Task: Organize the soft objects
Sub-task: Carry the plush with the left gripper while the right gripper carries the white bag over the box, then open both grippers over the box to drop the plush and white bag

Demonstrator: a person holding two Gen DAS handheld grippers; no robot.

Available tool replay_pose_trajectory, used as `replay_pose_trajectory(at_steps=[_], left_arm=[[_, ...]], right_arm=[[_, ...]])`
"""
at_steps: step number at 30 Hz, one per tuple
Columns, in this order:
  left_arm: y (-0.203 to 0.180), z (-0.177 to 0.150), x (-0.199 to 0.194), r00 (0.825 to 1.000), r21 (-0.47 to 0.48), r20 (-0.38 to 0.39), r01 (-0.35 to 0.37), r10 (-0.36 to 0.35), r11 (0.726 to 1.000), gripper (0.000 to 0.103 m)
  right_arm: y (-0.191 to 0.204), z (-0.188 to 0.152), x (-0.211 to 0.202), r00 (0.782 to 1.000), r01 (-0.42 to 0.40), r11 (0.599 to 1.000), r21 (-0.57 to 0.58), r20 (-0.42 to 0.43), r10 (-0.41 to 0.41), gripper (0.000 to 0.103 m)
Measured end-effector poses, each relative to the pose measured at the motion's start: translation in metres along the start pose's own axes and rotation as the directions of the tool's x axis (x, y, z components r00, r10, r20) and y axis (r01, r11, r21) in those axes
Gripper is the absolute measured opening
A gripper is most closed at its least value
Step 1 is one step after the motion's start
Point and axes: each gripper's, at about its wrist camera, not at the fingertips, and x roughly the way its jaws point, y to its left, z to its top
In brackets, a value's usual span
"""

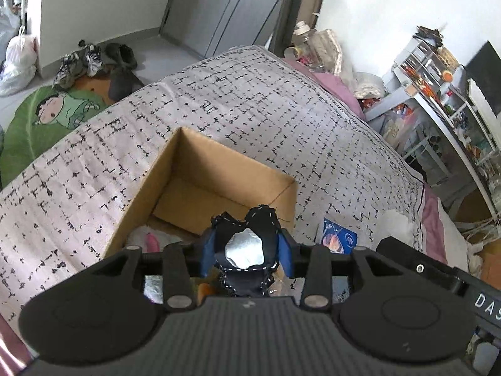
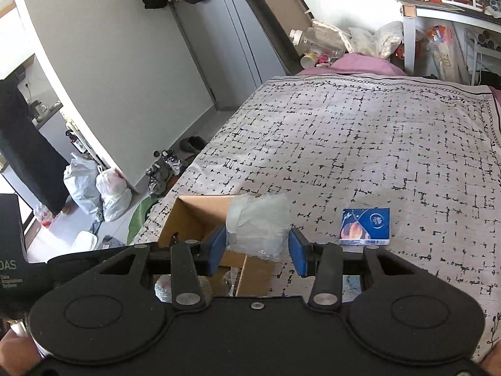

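My left gripper (image 1: 246, 252) is shut on a dark navy stitched soft toy with a silver patch (image 1: 244, 250) and holds it above the near end of an open cardboard box (image 1: 175, 169) on the bed. A pale soft item with a pink part (image 1: 150, 239) lies inside the box. My right gripper (image 2: 257, 246) is shut on a translucent taped plastic bundle (image 2: 258, 222) over the box's right wall (image 2: 188, 213). A blue packet (image 2: 365, 227) lies on the bedspread right of the box; it also shows in the left wrist view (image 1: 338, 239).
The bed has a white bedspread with black marks (image 2: 360, 144). A green cartoon mat (image 1: 53, 116), shoes (image 1: 81, 62) and white bags (image 2: 97, 188) lie on the floor at left. A cluttered shelf (image 1: 438, 94) stands at right. Bottles and a cup (image 2: 313, 50) sit beyond the bed.
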Motion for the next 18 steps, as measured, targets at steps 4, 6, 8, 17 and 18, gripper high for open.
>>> replay_pose_trajectory(at_steps=[4,6,8,17,18], left_arm=[[0.011,0.002,0.007,0.999,-0.037,-0.041,0.019,-0.02,0.999,0.051],[0.017,0.003,0.009,0.999,-0.047,-0.049,0.01,-0.012,0.999,0.052],[0.023,0.003,0.007,0.999,-0.054,-0.046,-0.002,-0.001,0.999,0.052],[0.048,0.009,-0.008,0.999,-0.089,-0.029,-0.032,0.029,0.996,0.052],[0.05,0.009,-0.009,0.999,-0.09,-0.027,-0.034,0.032,0.995,0.052]], right_arm=[[0.006,-0.001,0.008,1.0,0.001,1.0,-0.002,-0.012,-0.001,0.043],[0.01,-0.001,0.012,1.0,0.0,1.0,-0.007,-0.016,0.0,0.043],[0.015,-0.001,0.016,1.0,-0.004,1.0,-0.011,-0.02,0.004,0.043],[0.037,0.002,0.032,0.999,-0.023,1.0,-0.017,-0.04,0.022,0.045],[0.04,0.003,0.034,0.999,-0.025,1.0,-0.018,-0.037,0.024,0.045]])
